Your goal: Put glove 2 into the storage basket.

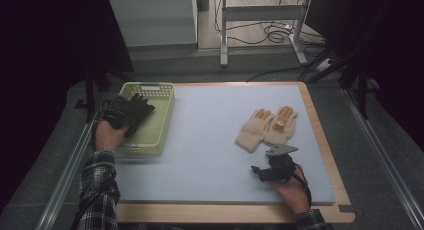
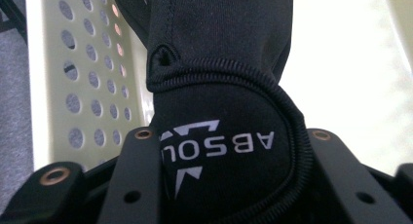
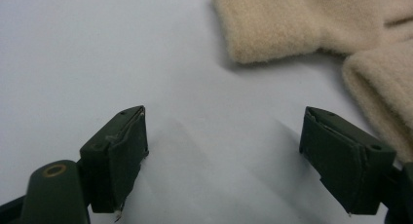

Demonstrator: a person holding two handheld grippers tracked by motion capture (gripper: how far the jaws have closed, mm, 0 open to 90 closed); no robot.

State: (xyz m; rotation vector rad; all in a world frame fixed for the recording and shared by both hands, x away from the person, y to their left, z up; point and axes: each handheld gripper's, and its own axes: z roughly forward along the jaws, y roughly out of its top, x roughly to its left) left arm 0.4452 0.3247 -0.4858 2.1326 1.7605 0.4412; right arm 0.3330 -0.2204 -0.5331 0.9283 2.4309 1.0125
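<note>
The black fabric glove [image 2: 219,87] with a ribbed cuff seam hangs over the pale yellow perforated plastic basket [image 1: 162,117], at nine o'clock on the light blue mat [image 1: 210,140], its cuff clamped in the left gripper [image 2: 229,160]. At four o'clock, the right gripper [image 3: 224,151] rests with jaws apart and holding nothing, just beside the cream knitted gloves [image 1: 267,127].

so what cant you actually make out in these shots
- Black glove: the left gripper view's top edge cuts off its fingers, and the jaws cover the end of its printed word.
- Left gripper: in the high view the dark glove draped on it hides its jaws.
- Basket floor: partly covered by glove and hand.
- Beige gloves: the right gripper view's edges cut them off; small orange patches in the high view are too small to identify.
</note>
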